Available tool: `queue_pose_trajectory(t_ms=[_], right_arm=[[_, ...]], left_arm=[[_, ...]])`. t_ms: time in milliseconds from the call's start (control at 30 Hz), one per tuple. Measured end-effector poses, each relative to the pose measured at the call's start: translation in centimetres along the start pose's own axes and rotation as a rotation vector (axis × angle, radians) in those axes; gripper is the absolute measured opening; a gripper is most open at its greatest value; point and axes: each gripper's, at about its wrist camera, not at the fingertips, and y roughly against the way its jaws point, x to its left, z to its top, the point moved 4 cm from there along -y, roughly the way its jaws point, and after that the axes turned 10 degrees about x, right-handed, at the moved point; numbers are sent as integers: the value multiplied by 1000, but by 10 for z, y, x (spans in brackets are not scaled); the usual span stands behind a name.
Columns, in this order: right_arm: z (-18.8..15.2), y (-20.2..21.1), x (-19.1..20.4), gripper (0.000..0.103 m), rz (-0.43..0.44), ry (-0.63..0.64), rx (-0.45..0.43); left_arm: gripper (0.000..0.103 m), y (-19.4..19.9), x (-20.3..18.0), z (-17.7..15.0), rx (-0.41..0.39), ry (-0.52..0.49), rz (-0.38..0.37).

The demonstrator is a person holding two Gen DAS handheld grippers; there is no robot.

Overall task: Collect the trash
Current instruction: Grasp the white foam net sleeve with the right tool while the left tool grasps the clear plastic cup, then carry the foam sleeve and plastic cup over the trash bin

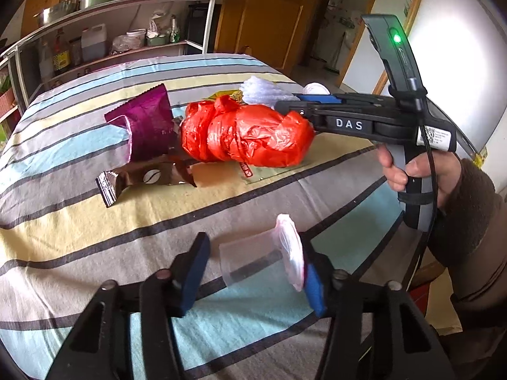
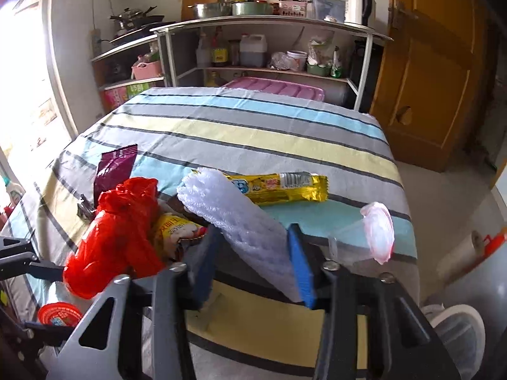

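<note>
The left gripper (image 1: 253,272) brackets a clear plastic cup with a pink peeled lid (image 1: 263,259), jaws wide, not yet pinching; the right gripper (image 2: 253,259) clamps a white foam fruit net (image 2: 234,218) on the striped tablecloth (image 1: 63,228); next, probably, close on the cup.

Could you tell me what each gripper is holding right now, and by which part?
Left gripper: nothing; it is open around a clear plastic cup. Right gripper: pads flank the white foam net's lower end; contact unclear.

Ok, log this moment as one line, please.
left tool: open around clear plastic cup | right tool: closing on white foam net | red bag, wrappers on striped cloth
</note>
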Motion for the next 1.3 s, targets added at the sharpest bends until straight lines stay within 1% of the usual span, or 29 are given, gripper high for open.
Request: queue_pose_trajectory(t_ms=[33,67,100,133,167,300,400,567,767,933,1133,1233,1300], right_arm=[[-1,0,-1,37,4,-6,0],[-2,1,-1,33,5,-10,-2],[-2,2,-1,28,6,-15,-6],[-3,4,-2,25,9,-18,-9],[-3,6,-2,20,9,-22,-14],[-6,13,1,16,9,-26,-32],[-8,17,1,15,21,-40,-37],[-14,33,-7,15,84,-123,-80],[-23,54,-9,15,63,-152,-118],[-36,74,-17,15,39,-192,-146],[-56,101,-32,15,25,-259,-187],[-68,117,-44,15,0,-298,-210],[-75,127,-52,15,-33,-324,-220]], left_arm=[[47,0,2,0,-2,8,0],[43,0,4,1,-2,15,0],[43,1,5,1,-1,21,-5],[43,1,6,0,0,20,-7],[43,1,5,0,-1,17,-3],[42,1,6,1,-7,17,-7],[42,3,6,2,-18,19,-6],[42,12,-1,10,-57,-3,-12],[42,16,-6,15,-73,-21,-12],[42,24,-22,23,-100,-59,-23],[42,30,-51,40,-126,-116,-54],[42,32,-70,52,-141,-155,-78],[42,32,-84,59,-149,-185,-93]])
